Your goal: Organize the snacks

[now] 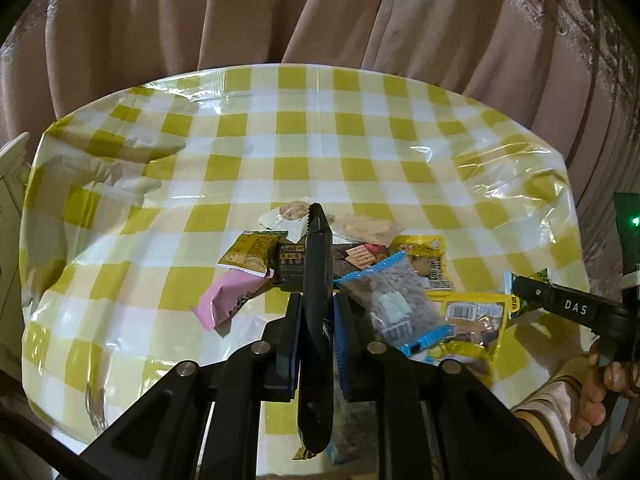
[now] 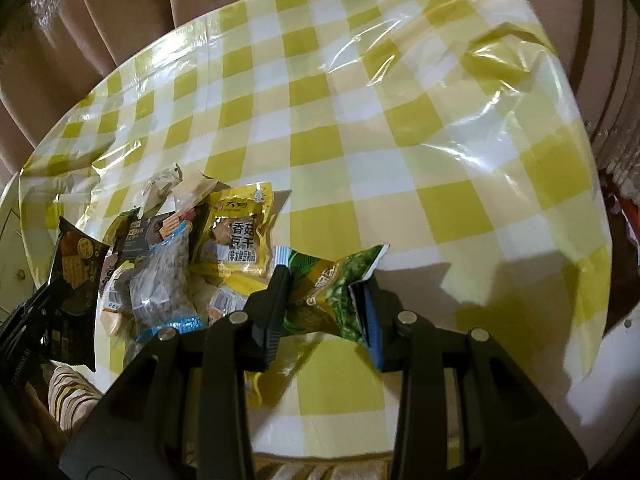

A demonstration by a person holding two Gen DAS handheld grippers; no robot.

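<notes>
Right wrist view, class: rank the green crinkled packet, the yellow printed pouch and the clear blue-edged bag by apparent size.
1. green crinkled packet, though it is nearest the camera, so unsure.
2-3. clear blue-edged bag and yellow printed pouch look alike; no ranking between them.

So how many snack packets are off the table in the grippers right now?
2: a black packet edge-on in the left gripper, and a green packet in the right gripper. The rest lie in the pile; some may be hidden.
</notes>
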